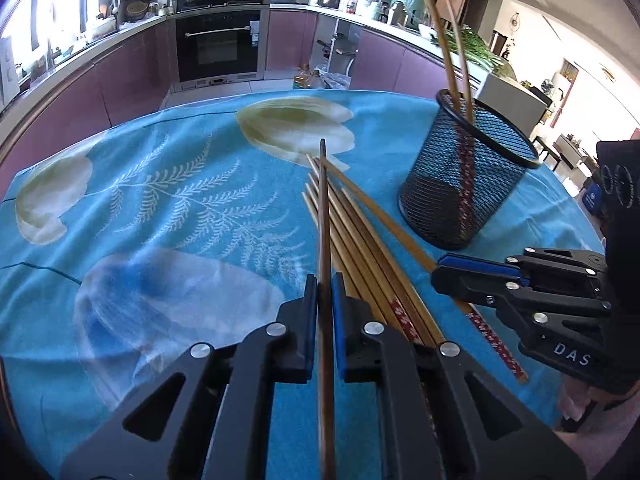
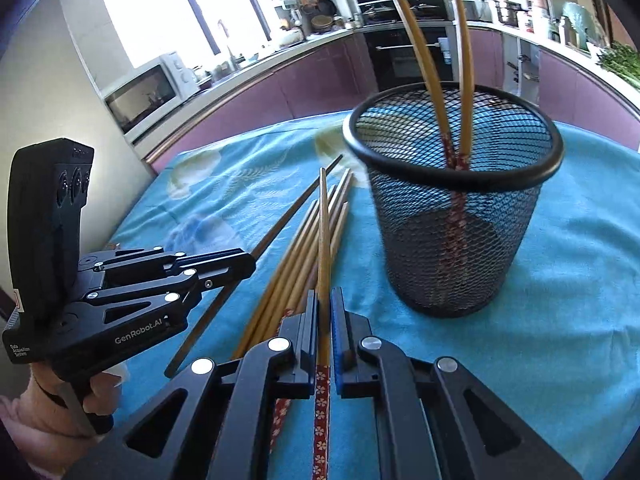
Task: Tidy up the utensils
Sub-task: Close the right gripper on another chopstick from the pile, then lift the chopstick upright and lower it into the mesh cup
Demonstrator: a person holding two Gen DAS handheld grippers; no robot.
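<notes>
A mesh cup (image 2: 454, 216) stands on the table (image 1: 180, 200) just right of a loose pile (image 1: 360, 240) of chopsticks. Two sticks (patterned ends down) lean inside it. Left tool (image 1: 324, 292) and right tool (image 2: 325, 308) each pinch one chopstick, pointing away along the pile.

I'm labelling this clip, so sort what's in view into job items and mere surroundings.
Part of the job:
- left hand-held gripper, shut on a dark chopstick
- right hand-held gripper, shut on a light chopstick
- loose chopsticks on the cloth
- mesh cup holding two chopsticks

Just surroundings:
- blue floral tablecloth
- microwave
- oven
</notes>
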